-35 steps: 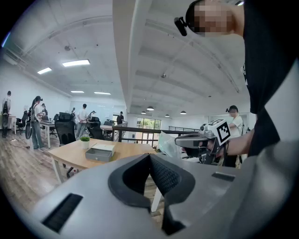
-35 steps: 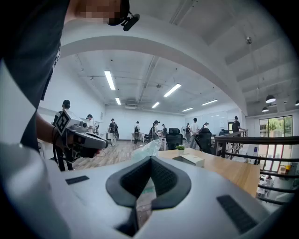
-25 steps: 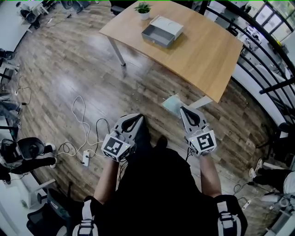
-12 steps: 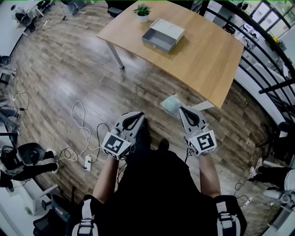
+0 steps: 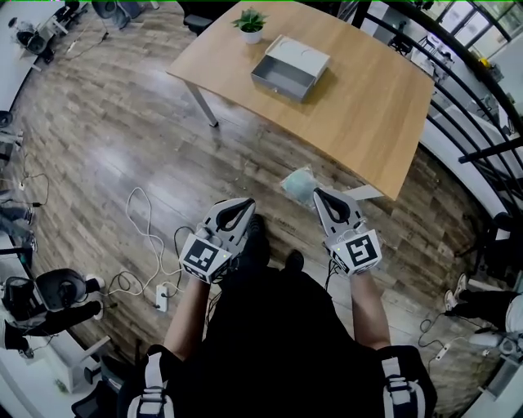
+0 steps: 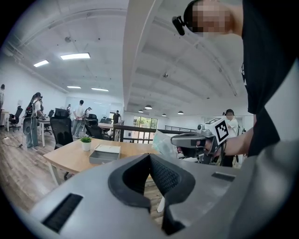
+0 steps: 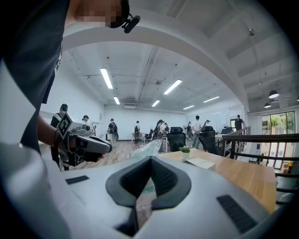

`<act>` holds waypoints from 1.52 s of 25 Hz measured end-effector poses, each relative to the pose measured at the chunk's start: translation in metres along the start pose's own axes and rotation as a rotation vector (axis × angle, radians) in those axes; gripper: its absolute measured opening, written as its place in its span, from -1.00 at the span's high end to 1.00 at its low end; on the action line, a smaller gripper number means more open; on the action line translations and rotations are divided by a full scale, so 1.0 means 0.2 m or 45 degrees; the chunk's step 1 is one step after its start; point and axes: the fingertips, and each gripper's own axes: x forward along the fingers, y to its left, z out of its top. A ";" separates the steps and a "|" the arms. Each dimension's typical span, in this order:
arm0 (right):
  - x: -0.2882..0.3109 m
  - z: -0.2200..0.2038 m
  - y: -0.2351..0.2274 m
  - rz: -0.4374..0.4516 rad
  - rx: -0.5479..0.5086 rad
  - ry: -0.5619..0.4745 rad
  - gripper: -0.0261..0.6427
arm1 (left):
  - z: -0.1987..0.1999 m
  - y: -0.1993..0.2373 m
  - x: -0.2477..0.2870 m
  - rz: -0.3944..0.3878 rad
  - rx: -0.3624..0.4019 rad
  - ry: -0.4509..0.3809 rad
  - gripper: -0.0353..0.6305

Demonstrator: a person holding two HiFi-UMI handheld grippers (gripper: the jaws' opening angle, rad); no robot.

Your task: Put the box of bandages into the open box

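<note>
The box of bandages (image 5: 299, 184) is pale green in a clear wrap. My right gripper (image 5: 318, 194) is shut on it, held at waist height over the wooden floor, short of the table. The left gripper view shows the same box (image 6: 161, 142) in the right gripper's (image 6: 174, 139) jaws. My left gripper (image 5: 243, 205) is shut with nothing in it, level with the right one. The open box (image 5: 281, 75), a grey tray with a white lid behind it, sits far ahead on the wooden table (image 5: 359, 98).
A small potted plant (image 5: 250, 20) stands beside the open box. White cables and a power strip (image 5: 161, 299) lie on the floor at my left. A black railing (image 5: 478, 98) runs along the right. Several people and office chairs (image 6: 63, 128) are in the background.
In the head view the table and the open box have slid slightly lower. Both grippers hold their pose, the right one still clamped on the bandage box.
</note>
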 end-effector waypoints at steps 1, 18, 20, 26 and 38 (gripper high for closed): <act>0.02 0.00 -0.01 -0.003 -0.003 0.002 0.85 | 0.01 0.02 0.01 -0.007 0.002 -0.001 0.83; 0.26 0.06 -0.13 -0.159 -0.006 0.014 0.85 | 0.10 0.33 0.21 -0.182 0.021 -0.018 0.83; 0.27 0.06 -0.15 -0.184 -0.004 0.018 0.85 | 0.10 0.35 0.23 -0.206 0.022 -0.018 0.83; 0.33 0.09 -0.16 -0.235 -0.007 0.017 0.85 | 0.11 0.43 0.24 -0.249 0.028 -0.023 0.83; 0.59 0.17 -0.05 -0.201 -0.040 -0.027 0.85 | 0.11 0.70 0.08 -0.184 0.040 -0.043 0.83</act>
